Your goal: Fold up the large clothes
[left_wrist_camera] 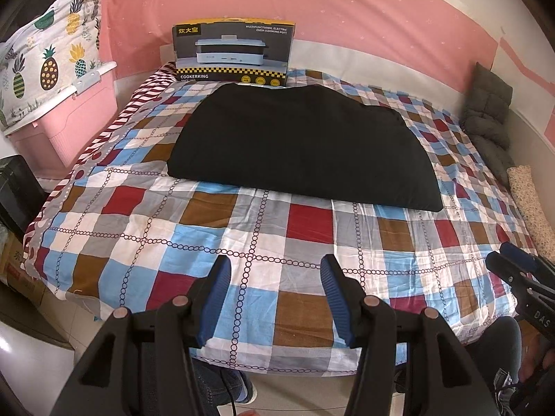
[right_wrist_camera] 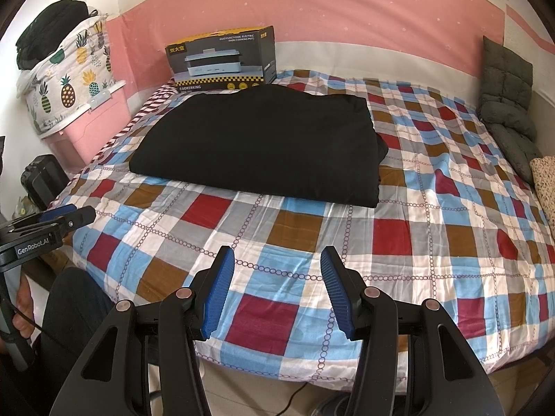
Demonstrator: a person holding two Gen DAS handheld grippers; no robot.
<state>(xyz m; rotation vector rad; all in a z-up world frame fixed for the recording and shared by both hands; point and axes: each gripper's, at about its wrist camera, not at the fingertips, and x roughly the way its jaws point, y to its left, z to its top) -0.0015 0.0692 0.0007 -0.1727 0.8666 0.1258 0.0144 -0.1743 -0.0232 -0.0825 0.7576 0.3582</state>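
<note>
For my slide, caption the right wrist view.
Open right gripper faces a folded black garment on the checked bed.

Folded garment (left_wrist_camera: 301, 145) lies on the bed (left_wrist_camera: 242, 242), before the box (left_wrist_camera: 233, 56).

A: What do the tools look like?

B: Each gripper, the left gripper (left_wrist_camera: 275, 274) and the right gripper (right_wrist_camera: 277, 267), is matte black plastic with two angular arms, cut-out slots and round copper-coloured pivot pins. The fingers (left_wrist_camera: 215, 298) carry ribbed blue pads.

A: Any markings?

B: Seen from the right wrist, the left gripper's side reads "GenRobot.AI" in white; from the left wrist, the right one shows "DAS". A thin black cable trails below the handle.

A: And the person?

B: Bare skin on the left hand (right_wrist_camera: 21, 315), dark trousers, grey sneakers.
</note>
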